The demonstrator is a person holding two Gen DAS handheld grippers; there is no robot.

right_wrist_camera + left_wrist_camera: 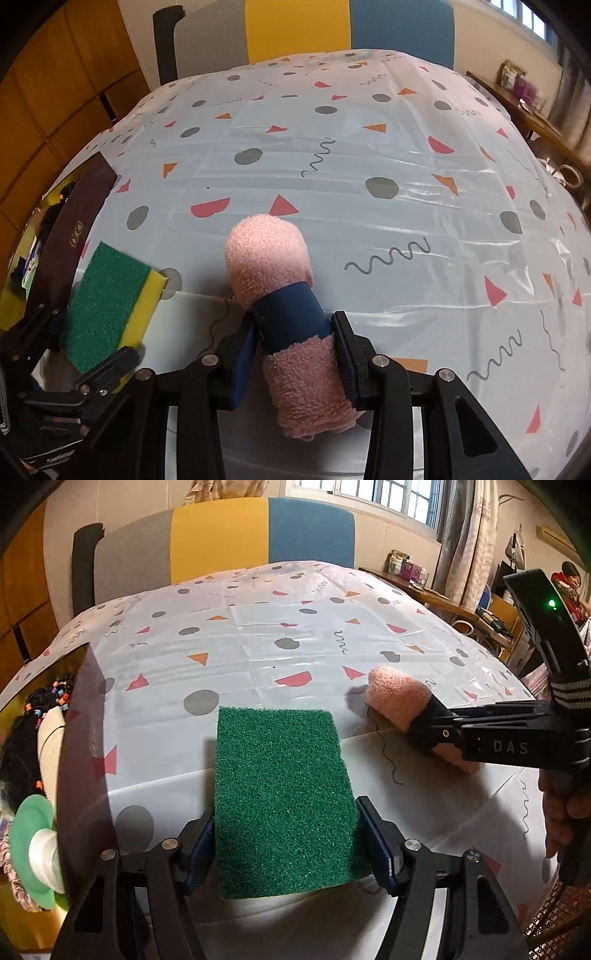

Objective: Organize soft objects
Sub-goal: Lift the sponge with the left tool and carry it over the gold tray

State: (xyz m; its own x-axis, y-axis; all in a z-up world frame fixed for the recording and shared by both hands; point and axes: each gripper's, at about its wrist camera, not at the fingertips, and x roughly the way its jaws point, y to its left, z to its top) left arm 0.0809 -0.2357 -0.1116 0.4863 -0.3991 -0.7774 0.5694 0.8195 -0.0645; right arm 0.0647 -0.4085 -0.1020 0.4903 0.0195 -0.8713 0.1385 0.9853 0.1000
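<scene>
Left claw clamped on a rectangular green-and-yellow scouring sponge, pads pressed on its two long edges, green side up, held above the surface draped in a white plastic cloth printed with grey dots, red and orange triangles. Right claw gripping a rolled pink terry towel bound by a dark blue band, roll pointing away and lifted over the cloth. At far left, a dark brown box holding hair ties and other soft items.
</scene>
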